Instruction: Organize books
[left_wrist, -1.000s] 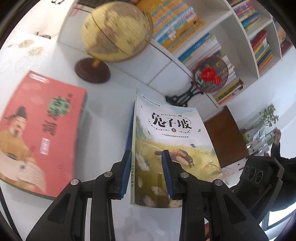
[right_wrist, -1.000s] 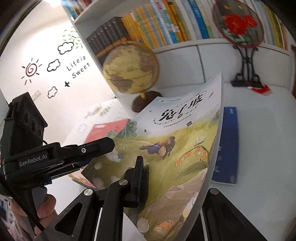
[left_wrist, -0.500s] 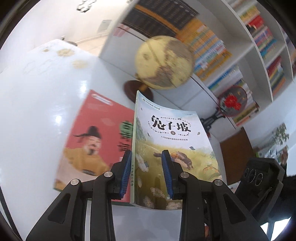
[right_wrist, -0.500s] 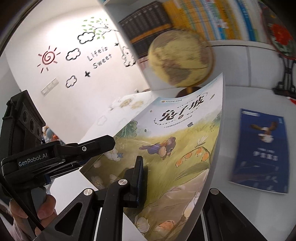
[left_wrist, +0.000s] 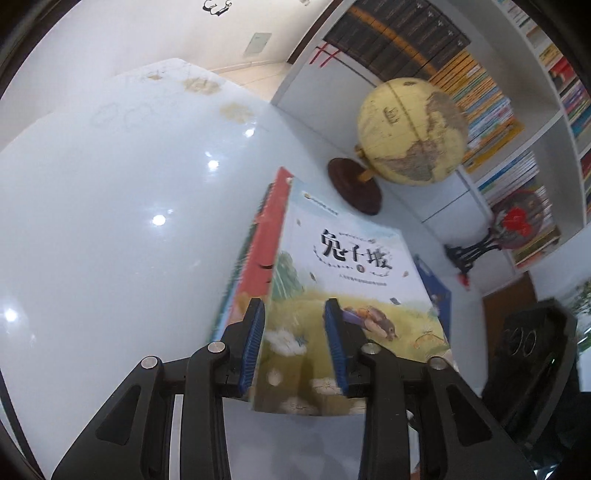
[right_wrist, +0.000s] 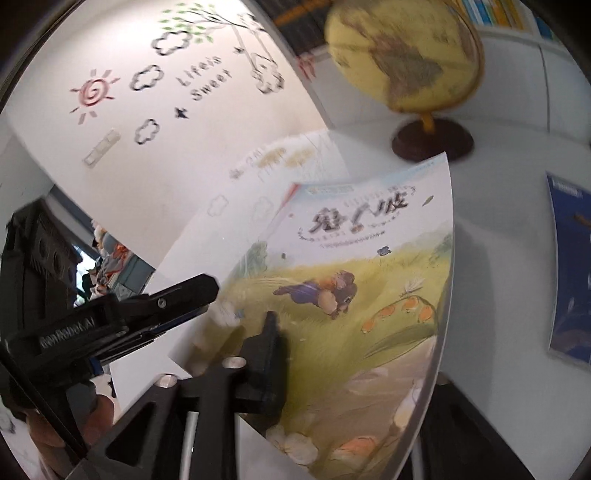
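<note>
The left tool (left_wrist: 293, 347) has its blue pads either side of the picture book's (left_wrist: 354, 291) spine edge, and its jaws are opening; the pads seem just clear of the cover, though blur makes that hard to judge. The right tool (right_wrist: 354, 373) straddles the same book near its lower edge, jaws opening, with one black finger (right_wrist: 264, 363) in front of the cover and the other hidden behind it.

The book lies over a red book (left_wrist: 267, 236) on the white tabletop (left_wrist: 110, 221), its long axis running away from both tools toward the globe (left_wrist: 410, 131), title end farthest.

The bookcase (left_wrist: 524, 158) holds rows of upright books, dark spines above coloured ones.

Only the left view shows the red book's cover strip and the round fan on its stand (left_wrist: 517, 221). Only the right view shows the whole blue book (right_wrist: 570, 269) lying flat, apart to the right, and the wall drawings (right_wrist: 147, 77).
</note>
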